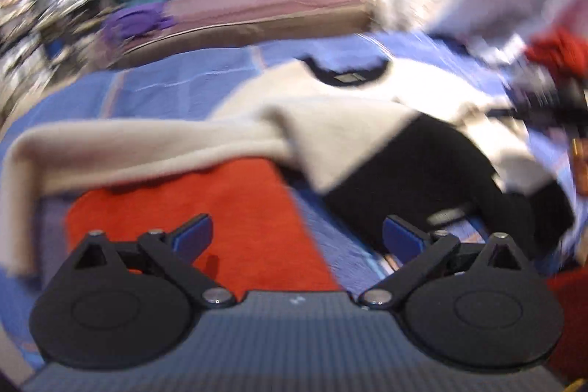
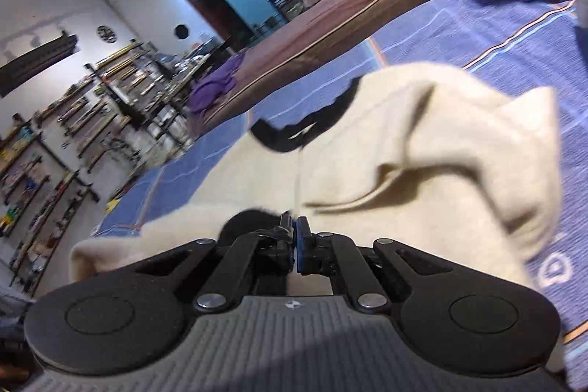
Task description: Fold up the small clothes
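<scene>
Folding day on the blue bedspread (image 1: 176, 87): you have a cream sweater (image 1: 330, 120) with a black collar and a black lower part spread across the bed, neck toward the far edge, and you work it from both sides

Your right gripper (image 2: 295, 241) has its fingers pressed fully together at the near edge of the sweater (image 2: 422, 149), by a patch of its black trim. Whether a pinch of knit sits between the pads cannot be told from the right wrist view, though the raised, creased flap of cream cloth just beyond suggests you are lifting a side to carry it over the body

Your left gripper (image 1: 294, 237) stands with its fingers (image 1: 194, 236) spread wide and holding nothing. It hangs above an orange-red cloth (image 1: 220, 208) that lies on the bed under the sweater's long cream sleeve (image 1: 110, 153), which trails out to the side and turns down at its end. Wide fingers there read as preparation: the sleeve looks like the next piece to take and bring in

More clothes wait at the far side, among them a red garment (image 1: 558, 54) and pale cloth heaped behind it. A purple garment (image 1: 132, 21) lies apart on the pink mattress (image 1: 264, 2) beyond the bed
</scene>
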The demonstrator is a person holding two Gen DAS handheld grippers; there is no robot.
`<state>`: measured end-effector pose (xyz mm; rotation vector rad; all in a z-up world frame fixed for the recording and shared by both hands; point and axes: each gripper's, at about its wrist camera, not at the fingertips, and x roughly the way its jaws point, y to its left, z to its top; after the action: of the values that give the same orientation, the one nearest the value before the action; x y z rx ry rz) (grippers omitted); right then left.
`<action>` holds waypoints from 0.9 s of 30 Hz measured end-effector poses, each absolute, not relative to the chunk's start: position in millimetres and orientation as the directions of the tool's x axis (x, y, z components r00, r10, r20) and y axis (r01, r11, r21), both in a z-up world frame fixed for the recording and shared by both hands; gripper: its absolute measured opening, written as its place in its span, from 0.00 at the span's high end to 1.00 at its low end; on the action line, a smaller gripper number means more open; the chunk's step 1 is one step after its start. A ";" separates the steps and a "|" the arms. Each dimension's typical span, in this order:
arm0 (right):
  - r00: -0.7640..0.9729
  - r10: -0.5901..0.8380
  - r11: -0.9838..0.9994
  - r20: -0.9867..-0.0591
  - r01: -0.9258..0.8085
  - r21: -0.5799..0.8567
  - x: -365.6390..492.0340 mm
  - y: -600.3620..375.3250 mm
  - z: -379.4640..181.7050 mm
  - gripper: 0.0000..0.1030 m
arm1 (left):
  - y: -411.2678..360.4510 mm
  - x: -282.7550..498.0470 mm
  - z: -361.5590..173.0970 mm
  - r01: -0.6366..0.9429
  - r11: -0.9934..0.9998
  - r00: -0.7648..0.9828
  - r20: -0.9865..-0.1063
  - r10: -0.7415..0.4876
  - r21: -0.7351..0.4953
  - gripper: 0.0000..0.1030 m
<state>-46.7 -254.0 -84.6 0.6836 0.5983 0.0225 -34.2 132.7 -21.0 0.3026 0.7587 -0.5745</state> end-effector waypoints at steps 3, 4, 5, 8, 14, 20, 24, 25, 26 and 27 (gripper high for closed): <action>0.809 0.267 0.731 -0.523 0.184 0.657 -48.9 -263.7 -97.7 0.86 | 89.0 -43.4 -40.4 0.658 0.753 0.508 -0.753 -0.417 0.027 0.20; 0.800 0.274 0.729 -0.533 0.189 0.658 -50.2 -258.9 -99.6 0.67 | 81.9 -42.2 -44.6 0.653 0.757 0.496 -0.755 -0.428 0.000 0.21; 0.796 0.278 0.729 -0.538 0.190 0.657 -52.3 -256.7 -100.6 0.55 | 77.9 -38.1 -49.0 0.633 0.773 0.487 -0.754 -0.441 -0.044 0.21; 0.800 0.274 0.749 -0.534 0.170 0.640 -59.9 -249.2 -97.7 0.20 | 84.1 -11.3 -64.1 0.512 0.836 0.463 -0.756 -0.462 -0.198 0.24; 0.782 0.251 0.791 -0.570 0.174 0.587 -85.0 -248.2 -98.6 0.12 | 94.4 23.9 -93.5 0.404 0.866 0.416 -0.783 -0.462 -0.296 0.34; 0.770 0.219 0.798 -0.599 0.212 0.564 -100.5 -256.5 -107.0 0.01 | 68.5 43.7 -121.9 0.391 0.856 0.405 -0.772 -0.491 -0.339 0.83; 0.787 0.130 0.796 -0.602 0.280 0.537 -118.5 -274.8 -103.1 0.00 | 74.3 50.9 -121.1 0.356 0.789 0.338 -0.718 -0.609 -0.501 0.89; 0.785 0.111 0.797 -0.609 0.296 0.527 -122.0 -279.2 -103.2 0.00 | 79.5 50.6 -113.0 0.353 0.760 0.325 -0.690 -0.646 -0.546 0.90; 0.775 0.079 0.802 -0.628 0.325 0.502 -126.1 -284.1 -104.5 0.00 | 86.5 49.4 -101.5 0.350 0.728 0.320 -0.655 -0.684 -0.590 0.90; 0.761 0.051 0.806 -0.647 0.351 0.477 -129.6 -288.0 -106.9 0.00 | 93.8 47.1 -87.3 0.361 0.699 0.325 -0.618 -0.715 -0.618 0.90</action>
<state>-129.6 -288.0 -106.9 0.6233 0.6965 -0.1752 47.1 93.8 -87.3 -0.4046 1.0133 -0.7307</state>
